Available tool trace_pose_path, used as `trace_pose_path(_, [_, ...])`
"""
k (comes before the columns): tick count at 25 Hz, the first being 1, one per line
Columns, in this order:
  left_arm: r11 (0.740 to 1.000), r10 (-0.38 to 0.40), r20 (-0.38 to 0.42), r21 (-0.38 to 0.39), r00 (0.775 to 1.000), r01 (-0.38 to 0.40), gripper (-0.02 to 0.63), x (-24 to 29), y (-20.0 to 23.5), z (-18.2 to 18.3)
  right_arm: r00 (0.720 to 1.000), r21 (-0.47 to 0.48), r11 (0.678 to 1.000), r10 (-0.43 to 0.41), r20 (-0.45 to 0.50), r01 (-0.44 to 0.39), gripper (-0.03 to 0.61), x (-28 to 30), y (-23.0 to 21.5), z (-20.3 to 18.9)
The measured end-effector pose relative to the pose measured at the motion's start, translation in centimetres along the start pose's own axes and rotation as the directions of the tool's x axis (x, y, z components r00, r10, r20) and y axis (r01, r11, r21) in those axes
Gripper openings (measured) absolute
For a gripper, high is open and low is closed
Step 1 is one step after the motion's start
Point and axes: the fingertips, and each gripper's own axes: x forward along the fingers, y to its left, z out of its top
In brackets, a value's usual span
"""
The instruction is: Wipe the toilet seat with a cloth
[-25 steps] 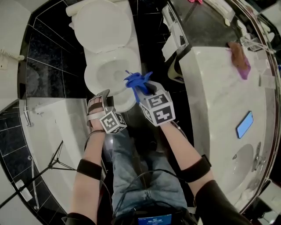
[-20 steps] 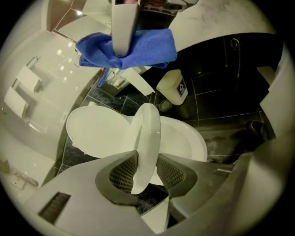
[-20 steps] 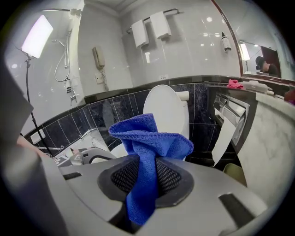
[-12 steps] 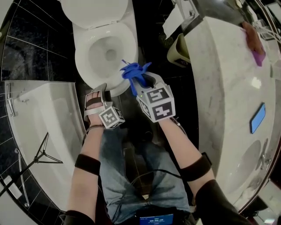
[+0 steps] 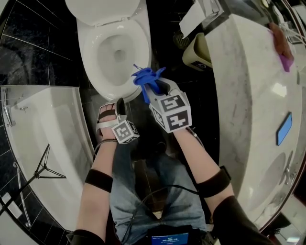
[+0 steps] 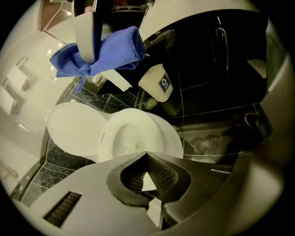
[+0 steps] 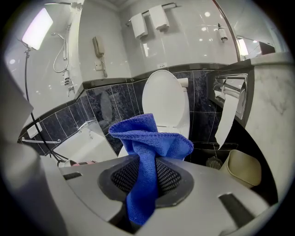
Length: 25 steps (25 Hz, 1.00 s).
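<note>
Nearest you, the left hand-held gripper (image 5: pixel 118 102) hangs close to the seat's front edge. Its jaws have just closed and are pressed together with nothing between them. One tool is enough for this job, so my guess is you've kept this one low and to the left to be out of the wiping path.

Just beyond it, to the right, your right hand-held gripper (image 5: pixel 152 90) is pinching the cloth (image 5: pixel 145 78). The pads bite the middle of the bunched blue fabric, so a tail hangs behind the jaws and a loose crest stands ahead of them. That crest is the working face: held this way, soft fabric rather than jaw tips should meet the seat first.

The cloth sits over the front right edge of the seat (image 5: pixel 87 62). The head view can't settle whether it touches yet. It looks just above, so I'd judge the wipe hasn't begun. The gripper slants downward, which suits pressing the crest onto the ring and dragging it round.

Farther back, the lid (image 5: pixel 103 9) stands raised, leaving the whole ring open to you. The bin (image 5: pixel 196 53) stands on the floor right of the bowl, apart from it.
</note>
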Motion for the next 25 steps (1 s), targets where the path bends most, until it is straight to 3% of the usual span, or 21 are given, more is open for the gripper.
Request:
trace_pose_path(8, [0.999, -0.017, 0.003, -0.042, 1.0, 0.017, 0.0, -2.4, 2.2, -1.2, 1.0, 0.002, 1.0, -0.009, -0.007, 0.009, 0.117, -1.2, 0.9, 1.7])
trace_pose_path(12, [0.991, -0.009, 0.019, -0.135, 1.0, 0.012, 0.0, -6.3, 6.5, -1.1, 1.0, -0.005, 1.0, -0.008, -0.016, 0.008, 0.117, -3.0, 1.7, 3.6])
trace_pose_path(17, [0.962, 0.007, 0.046, -0.273, 0.999, 0.006, 0.0, -13.3, 12.7, -0.6, 1.0, 0.009, 1.0, -0.013, -0.014, 0.013, 0.117, -7.5, 2.6, 7.8])
trace_pose_path(20, [0.922, 0.047, 0.09, -0.387, 0.995, -0.009, 0.0, -17.9, 18.2, 0.6, 1.0, -0.005, 1.0, -0.008, 0.009, 0.008, 0.118, -10.2, 3.2, 11.4])
trace_pose_path(25, [0.806, 0.081, 0.129, -0.592, 0.988, 0.011, 0.0, -26.2, 24.5, 1.1, 1.0, -0.021, 1.0, 0.021, 0.022, -0.02, 0.12, -15.4, 5.4, 15.7])
